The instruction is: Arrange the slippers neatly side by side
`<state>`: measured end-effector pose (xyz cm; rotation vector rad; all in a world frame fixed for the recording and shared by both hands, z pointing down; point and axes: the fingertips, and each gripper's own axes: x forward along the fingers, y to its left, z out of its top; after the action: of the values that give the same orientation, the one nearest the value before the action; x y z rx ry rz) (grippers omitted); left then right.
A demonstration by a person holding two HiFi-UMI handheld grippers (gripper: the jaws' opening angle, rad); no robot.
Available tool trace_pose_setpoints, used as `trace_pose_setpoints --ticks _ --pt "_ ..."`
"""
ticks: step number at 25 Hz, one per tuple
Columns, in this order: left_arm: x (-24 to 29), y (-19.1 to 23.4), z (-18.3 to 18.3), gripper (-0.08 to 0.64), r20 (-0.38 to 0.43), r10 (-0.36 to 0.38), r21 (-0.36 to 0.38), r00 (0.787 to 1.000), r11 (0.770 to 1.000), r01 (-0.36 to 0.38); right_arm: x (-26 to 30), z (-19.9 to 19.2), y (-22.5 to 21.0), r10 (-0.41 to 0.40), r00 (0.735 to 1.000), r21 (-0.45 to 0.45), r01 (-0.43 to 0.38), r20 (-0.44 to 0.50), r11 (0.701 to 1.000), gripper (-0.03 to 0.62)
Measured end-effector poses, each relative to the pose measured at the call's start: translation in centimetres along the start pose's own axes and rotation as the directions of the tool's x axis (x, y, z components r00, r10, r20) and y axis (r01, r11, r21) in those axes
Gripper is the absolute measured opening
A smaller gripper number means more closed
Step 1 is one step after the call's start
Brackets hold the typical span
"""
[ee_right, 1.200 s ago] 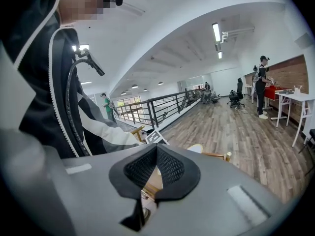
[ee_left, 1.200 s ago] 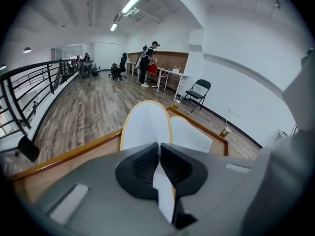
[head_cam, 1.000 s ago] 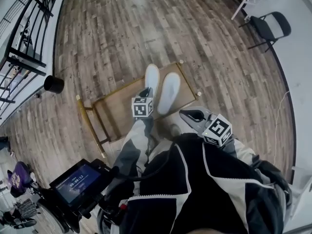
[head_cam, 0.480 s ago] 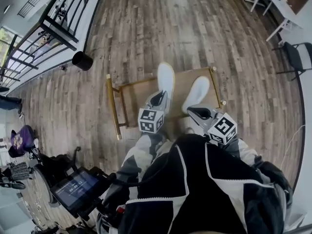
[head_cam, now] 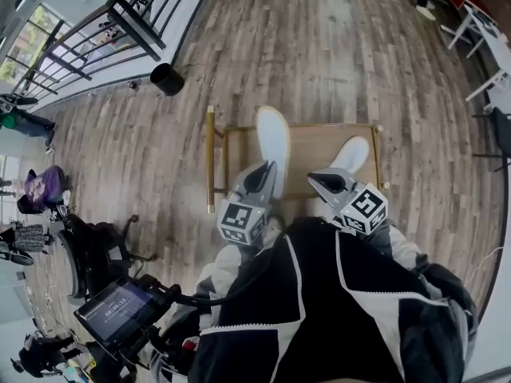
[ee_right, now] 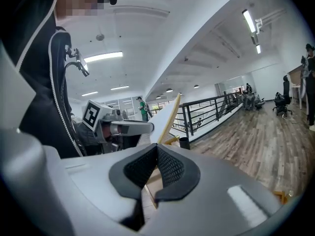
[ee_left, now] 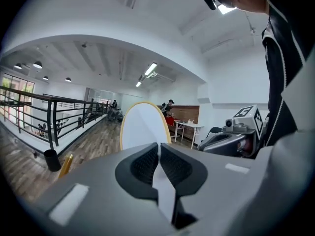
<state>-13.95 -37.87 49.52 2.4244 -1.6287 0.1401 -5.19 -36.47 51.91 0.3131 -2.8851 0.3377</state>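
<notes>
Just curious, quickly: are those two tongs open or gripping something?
Left tongs: closed on a white yellow-edged flat slipper.
Right tongs: closed on the matching white flat slipper.

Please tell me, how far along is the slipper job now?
Done: each slipper is gripped. In hand: the left gripper is shut on the left slipper, the right gripper on the right slipper, both held over the low wooden table, apart from each other. Left: bring them together, toes level, and probably set them down side by side.
</notes>
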Motion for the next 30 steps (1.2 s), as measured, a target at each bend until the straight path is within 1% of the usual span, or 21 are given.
trace_pose_setpoints --ticks 3,7,11,16,20,24,27,30 --pt "-2.4 0.6 0.2 0.026 0.019 0.044 0.002 0.999 0.999 -0.044 1.1 0.1 0.2 0.024 1.0 0.0 -0.024 0.001 1.0 0.005" --pt "-4.5 1.5 -1.0 0.026 0.015 0.092 -0.035 0.996 0.995 -0.091 1.9 0.0 0.4 0.049 0.999 -0.008 -0.049 -0.008 0.999 0.005" --pt "-5.6 2.7 -2.9 0.026 -0.019 0.127 -0.033 0.992 0.991 -0.128 2.0 -0.2 0.9 0.059 0.998 -0.02 -0.06 -0.019 0.998 0.005" --pt "-5.8 5.7 -5.7 0.026 -0.069 0.19 -0.05 0.979 0.98 -0.193 0.8 -0.6 0.9 0.03 0.999 -0.01 -0.03 -0.036 0.999 0.005" --pt "-5.1 9.3 -8.8 0.026 -0.144 0.248 -0.042 0.958 0.966 -0.257 -0.6 -0.9 0.8 -0.014 0.999 0.008 0.014 -0.044 1.0 0.005" --pt "-3.6 12.9 -11.9 0.025 -0.224 0.306 -0.02 0.925 0.948 -0.318 -2.0 -1.3 0.6 -0.064 0.996 0.024 0.065 -0.055 0.998 0.005" --pt "-2.4 14.9 -14.9 0.023 -0.296 0.318 -0.043 0.901 0.937 -0.345 -2.9 -1.6 0.6 -0.102 0.993 0.036 0.105 -0.06 0.994 0.005" --pt "-0.3 16.9 -18.3 0.023 -0.383 0.306 -0.066 0.872 0.932 -0.356 -3.4 -2.1 -0.2 -0.14 0.988 0.05 0.144 -0.068 0.988 0.005"
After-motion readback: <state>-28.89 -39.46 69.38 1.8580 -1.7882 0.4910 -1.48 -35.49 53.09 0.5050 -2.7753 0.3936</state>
